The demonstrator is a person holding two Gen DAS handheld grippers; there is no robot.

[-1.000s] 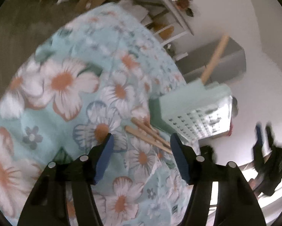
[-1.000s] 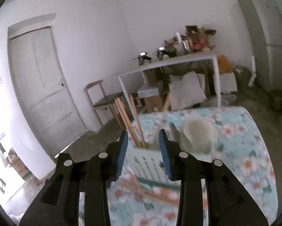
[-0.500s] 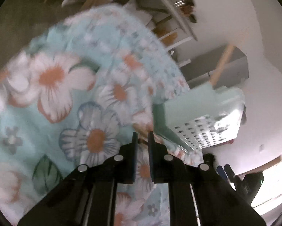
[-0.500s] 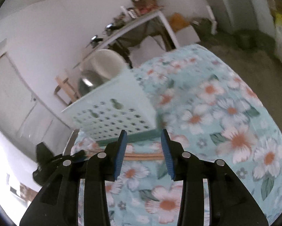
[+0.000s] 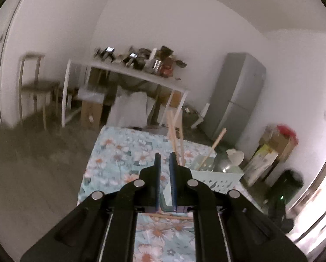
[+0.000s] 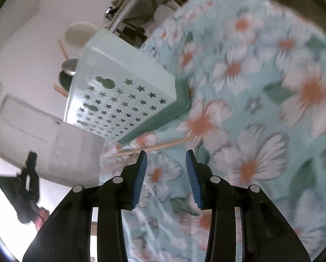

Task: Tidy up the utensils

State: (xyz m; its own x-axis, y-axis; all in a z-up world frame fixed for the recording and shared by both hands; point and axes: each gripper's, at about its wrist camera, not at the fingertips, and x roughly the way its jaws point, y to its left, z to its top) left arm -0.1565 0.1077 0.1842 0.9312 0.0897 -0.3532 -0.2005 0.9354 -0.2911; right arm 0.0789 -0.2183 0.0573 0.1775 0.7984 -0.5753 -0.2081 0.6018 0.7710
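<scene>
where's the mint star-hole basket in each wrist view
Left wrist: the basket sits lower right of centre, just past the left gripper, utensils standing in it.
Right wrist: the basket fills the upper left, tilted by the camera's roll, above the right gripper.
Shared landmark: the floral tablecloth under it.

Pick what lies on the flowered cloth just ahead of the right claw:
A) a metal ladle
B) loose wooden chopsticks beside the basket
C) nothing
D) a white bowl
B: in the right wrist view, wooden chopsticks lie flat on the flowered cloth just beyond the open right claw, next to the pale green basket with star-shaped holes.
</scene>
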